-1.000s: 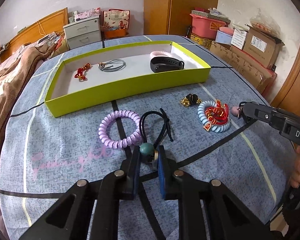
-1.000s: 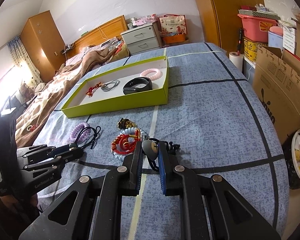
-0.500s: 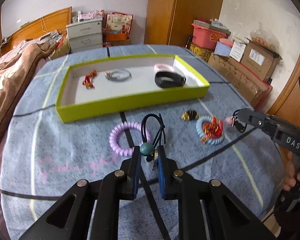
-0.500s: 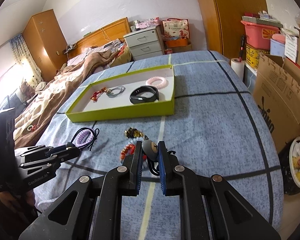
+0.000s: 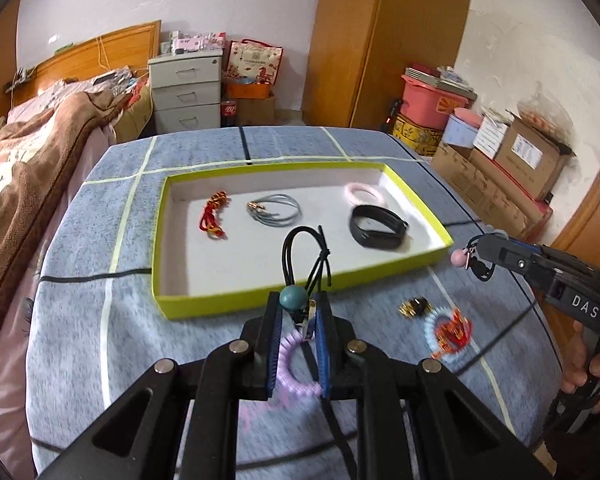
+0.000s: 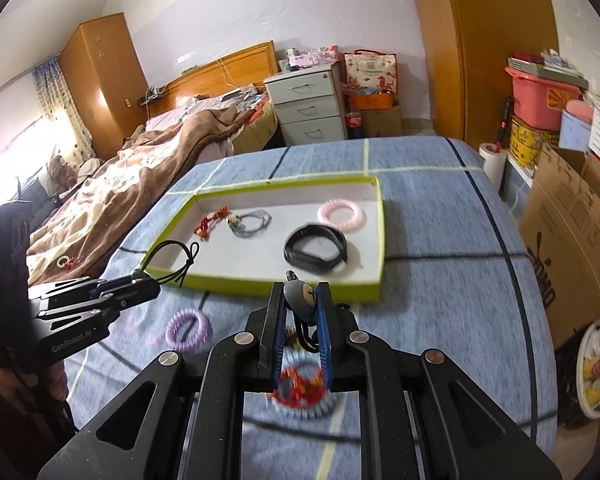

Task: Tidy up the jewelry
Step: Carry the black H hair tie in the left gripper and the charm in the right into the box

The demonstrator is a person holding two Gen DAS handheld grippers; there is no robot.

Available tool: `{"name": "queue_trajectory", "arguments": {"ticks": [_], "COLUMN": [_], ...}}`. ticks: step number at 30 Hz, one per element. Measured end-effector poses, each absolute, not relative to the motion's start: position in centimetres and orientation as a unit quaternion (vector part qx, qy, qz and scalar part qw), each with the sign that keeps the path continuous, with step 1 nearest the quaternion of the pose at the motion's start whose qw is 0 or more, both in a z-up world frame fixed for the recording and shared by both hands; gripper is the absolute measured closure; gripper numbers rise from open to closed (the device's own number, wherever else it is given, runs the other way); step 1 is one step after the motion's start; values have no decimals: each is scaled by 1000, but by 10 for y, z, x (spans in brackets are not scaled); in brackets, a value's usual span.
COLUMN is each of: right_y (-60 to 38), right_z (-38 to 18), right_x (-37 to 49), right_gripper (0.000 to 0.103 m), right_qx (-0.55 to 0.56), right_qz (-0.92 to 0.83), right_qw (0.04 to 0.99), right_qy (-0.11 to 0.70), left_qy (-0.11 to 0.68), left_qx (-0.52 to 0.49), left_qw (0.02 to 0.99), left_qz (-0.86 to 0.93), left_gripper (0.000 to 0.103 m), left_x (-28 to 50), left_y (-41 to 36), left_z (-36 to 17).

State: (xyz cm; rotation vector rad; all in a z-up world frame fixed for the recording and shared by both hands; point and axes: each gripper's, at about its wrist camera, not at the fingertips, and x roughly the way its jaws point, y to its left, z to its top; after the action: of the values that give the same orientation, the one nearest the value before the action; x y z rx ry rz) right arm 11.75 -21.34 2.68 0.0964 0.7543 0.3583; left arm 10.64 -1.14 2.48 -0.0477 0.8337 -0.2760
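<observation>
Both grippers are closed on hair ties: the left gripper (image 5: 297,312) pinches a black cord tie (image 5: 306,256) by its green bead just before the yellow tray (image 5: 260,296), and the right gripper (image 6: 300,304) pinches a round-charm tie (image 6: 300,300) at the tray's near wall, with a purple coil (image 6: 189,328) on the bedspread left of it.
</observation>
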Motion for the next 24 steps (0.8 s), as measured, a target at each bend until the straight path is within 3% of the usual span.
{"name": "queue_trajectory", "arguments": {"ticks": [24], "right_y": [-157], "right_z": [0], "right_x": [254], "right_gripper": [88], "right_qx": [-29], "right_qz": [193], "right_qw": [886], "right_qy": [420], "left_qy": [440], "left_qx": [-45], "left_qw": [890], "left_qz": [-112], "left_gripper": [87], "left_x": [187], "left_y": [13], "left_z": [-3]}}
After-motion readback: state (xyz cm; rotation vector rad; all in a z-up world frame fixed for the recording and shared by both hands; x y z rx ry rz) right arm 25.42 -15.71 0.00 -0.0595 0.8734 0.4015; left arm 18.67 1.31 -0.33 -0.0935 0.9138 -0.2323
